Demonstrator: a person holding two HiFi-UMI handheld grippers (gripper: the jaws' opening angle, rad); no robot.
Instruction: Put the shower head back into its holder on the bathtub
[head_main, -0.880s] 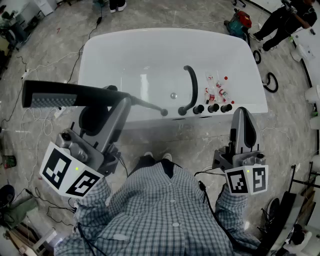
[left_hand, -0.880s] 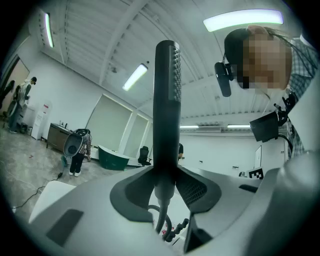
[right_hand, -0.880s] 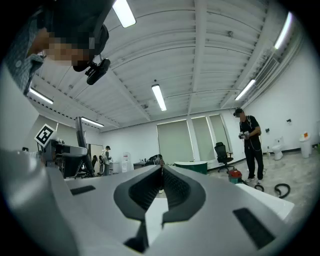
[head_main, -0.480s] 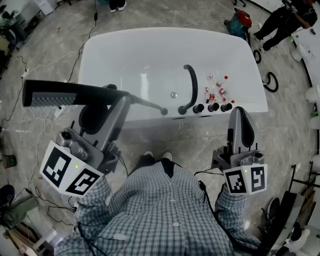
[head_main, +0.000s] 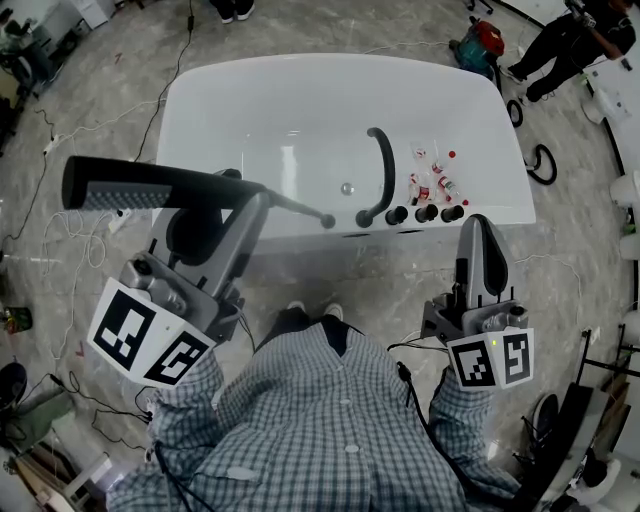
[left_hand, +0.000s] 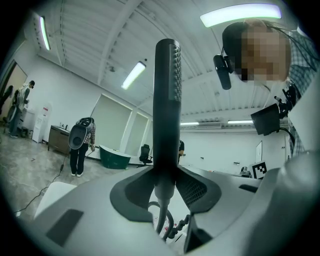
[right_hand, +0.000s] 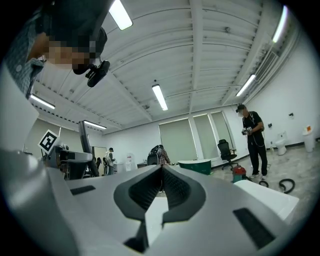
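The shower head (head_main: 150, 187) is showing a matt black finish, its spray face looking finely dotted. The bathtub (head_main: 250, 90) is gleaming smooth, glossy white and is carrying a matt black spout (head_main: 383, 165). The left gripper (left_hand: 166, 175) and right gripper (right_hand: 161, 172) are wearing matt grey plastic shells with dark, ribbed pads (right_hand: 175, 189). The shirt (head_main: 330, 420) is looking like checked woven cloth, and the floor (head_main: 120, 60) is shining like polished marbled stone.

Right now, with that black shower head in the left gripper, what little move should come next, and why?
Probably carry the shower head forward and right toward the black fittings on the bathtub near rim. The left gripper is clamped on its handle, holding it level, off to the left of them; which fitting is the holder I can't tell.
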